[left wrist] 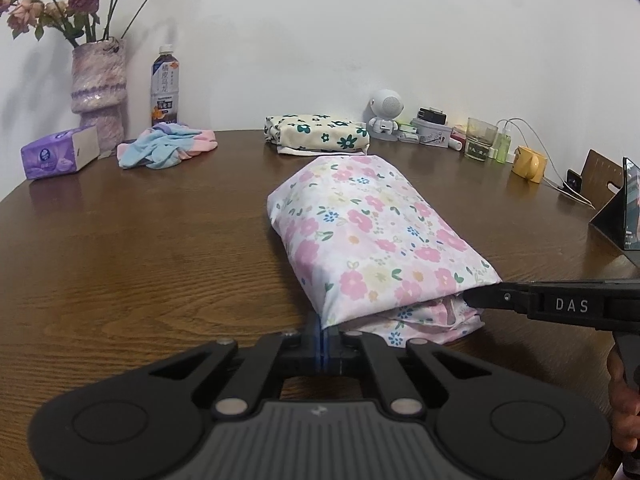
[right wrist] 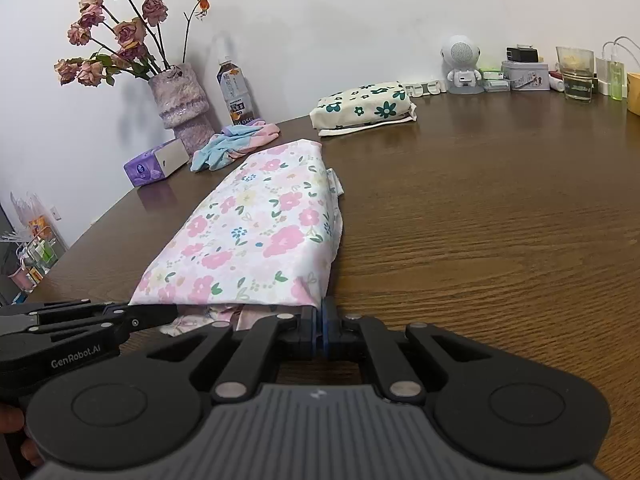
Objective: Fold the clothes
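Note:
A folded pink floral cloth (left wrist: 372, 232) (right wrist: 248, 236) lies on the brown wooden table (left wrist: 140, 248), its open layered end toward me. My left gripper (left wrist: 323, 334) is shut, its blue pads pinching the cloth's near left corner. My right gripper (right wrist: 322, 320) is shut on the near right corner. In each wrist view the other gripper reaches in from the side: the right gripper (left wrist: 470, 298) and the left gripper (right wrist: 170, 314) have their tips at the cloth's near edge. A hand shows at the frame edge.
A folded cream cloth with green flowers (left wrist: 316, 133) sits just beyond the pink one. A crumpled pastel garment (left wrist: 164, 148), tissue box (left wrist: 60, 156), vase (left wrist: 98, 88) and bottle (left wrist: 164, 88) stand back left. A speaker (left wrist: 386, 114), glass (left wrist: 480, 138), yellow mug (left wrist: 529, 163) and tablet (left wrist: 624, 208) are on the right.

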